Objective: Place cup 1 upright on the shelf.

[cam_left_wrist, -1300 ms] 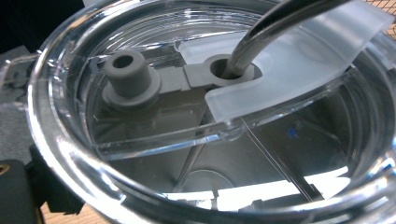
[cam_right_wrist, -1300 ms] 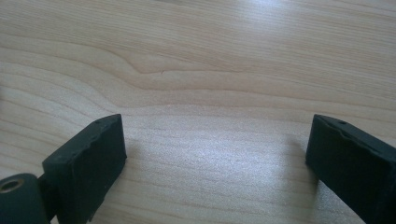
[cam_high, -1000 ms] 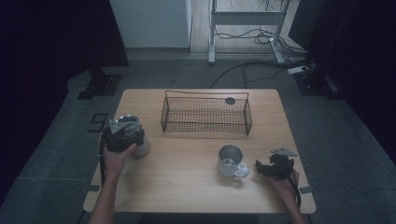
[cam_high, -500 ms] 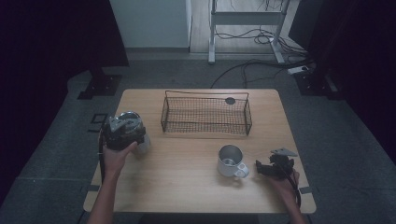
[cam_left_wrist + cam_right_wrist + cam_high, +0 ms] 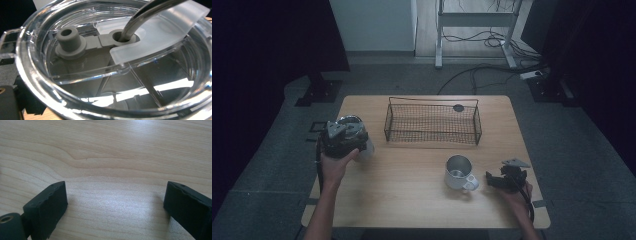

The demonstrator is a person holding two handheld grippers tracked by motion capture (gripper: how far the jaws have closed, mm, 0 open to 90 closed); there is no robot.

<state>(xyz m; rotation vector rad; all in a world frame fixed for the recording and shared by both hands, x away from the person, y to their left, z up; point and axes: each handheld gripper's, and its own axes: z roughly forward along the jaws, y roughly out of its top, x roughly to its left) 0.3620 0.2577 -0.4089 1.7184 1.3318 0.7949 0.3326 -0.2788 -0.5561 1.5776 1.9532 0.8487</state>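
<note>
At worktop's (image 5: 412, 200) left edge, your left tool (image 5: 343, 139) grips lidded tumbler (image 5: 362, 145) with straw (image 5: 150, 12); tilt risks spill. Right tool (image 5: 115, 202) open, empty, near mug (image 5: 458, 172).

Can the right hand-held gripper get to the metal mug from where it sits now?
Probably yes. The right hand-held gripper sits just beside the mug, facing its handle, jaws open and empty, with bare table between them.

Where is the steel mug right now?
High view: the steel mug stands on the table's right half, in front of the wire basket, beside the right claw.
</note>
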